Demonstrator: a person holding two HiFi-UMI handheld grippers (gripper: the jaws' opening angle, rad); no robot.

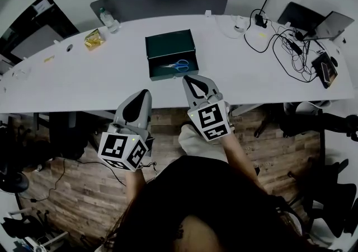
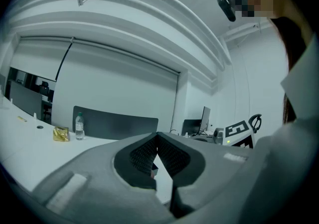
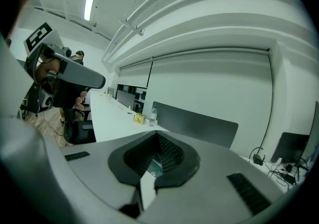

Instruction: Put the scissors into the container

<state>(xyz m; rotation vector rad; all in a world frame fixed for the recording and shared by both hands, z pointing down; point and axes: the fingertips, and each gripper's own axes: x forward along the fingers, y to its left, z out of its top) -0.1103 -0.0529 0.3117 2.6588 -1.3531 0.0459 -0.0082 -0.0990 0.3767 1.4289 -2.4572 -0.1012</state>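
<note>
Nearest the person, both tools stood short of the worktop's [image 1: 84, 80] near edge, over the wooden floor.

**Left tongs.** The left tongs [image 1: 145, 94] were closed. In the left gripper view [image 2: 157, 136] the ribbed pads met at the tip with nothing between them.

**Right tongs.** The right tongs [image 1: 189, 82] were also closed and empty, their tip just at the worktop's edge. The right gripper view [image 3: 158, 134] showed the pads together. Only a sliver of something dark green beyond them showed through the gap lower down, probably the container.

**Task items.** The dark green container [image 1: 168, 46] sat open on the worktop, near the right tongs and apart from them. The blue-handled scissors [image 1: 178, 66] lay flat inside it, handles to the right. In the judgement of this report the placing was done and the step in hand was clearing away.

**Recommendations for that step:**
- Keep both tongs closed and carry them level or upward, away from the container's near wall, so the box is not nudged.
- Check the result before finishing. The head view was small, so it could not be confirmed whether the blade tips rested against the left wall. No part appeared to overhang the rim.
- Do not reach in again unless a handle proves to be riding on the rim.

**Beyond the work.** A gold packet [image 1: 93, 38] and a water bottle [image 1: 106, 19] stood at the far left. A laptop [image 1: 321, 24] and a tangle of cables [image 1: 291, 49] lay at the far right. All were well clear of the work.
</note>
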